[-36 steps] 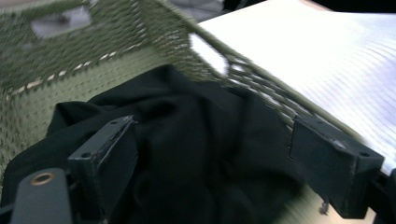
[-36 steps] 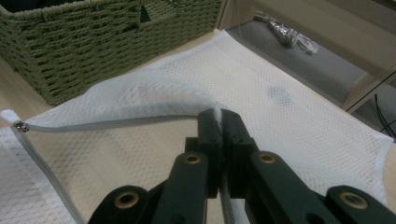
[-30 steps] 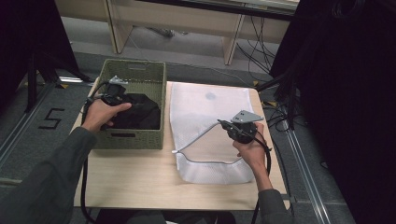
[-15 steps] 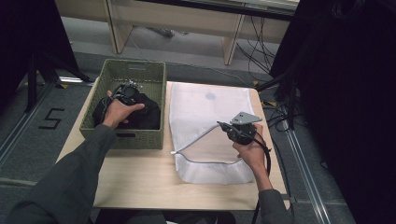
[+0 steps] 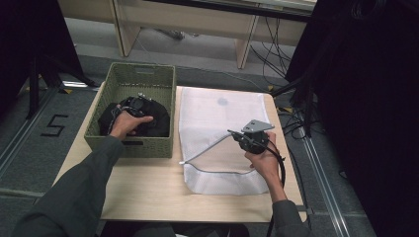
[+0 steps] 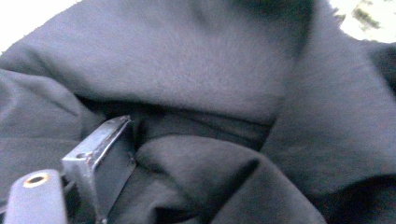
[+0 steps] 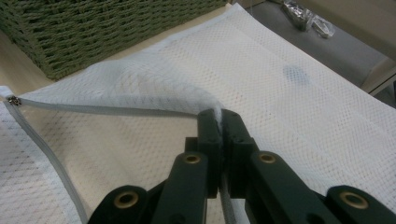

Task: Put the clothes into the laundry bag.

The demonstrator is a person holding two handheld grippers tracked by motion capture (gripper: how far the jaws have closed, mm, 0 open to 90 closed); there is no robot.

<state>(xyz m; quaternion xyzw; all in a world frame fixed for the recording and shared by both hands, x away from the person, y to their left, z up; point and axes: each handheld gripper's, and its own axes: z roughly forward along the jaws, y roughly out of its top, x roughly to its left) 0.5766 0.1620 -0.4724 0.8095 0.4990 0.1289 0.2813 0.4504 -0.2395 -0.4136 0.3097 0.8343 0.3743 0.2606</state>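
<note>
Holding the mesh bag [image 7: 289,102] mouth up, right gripper [image 7: 218,122] jaws pinching its edge; left gripper [image 5: 134,104] jaws' state unclear—grab the black garment [image 6: 224,93] deep.

Matt black cloth [image 6: 224,84], white mesh bag [image 7: 299,107], woven basket [image 5: 143,79]

Crumpled black cloth garment [image 5: 150,116] heaped in basket; white mesh zip bag [image 5: 217,133] flat alongside, edge lifted open.
</note>
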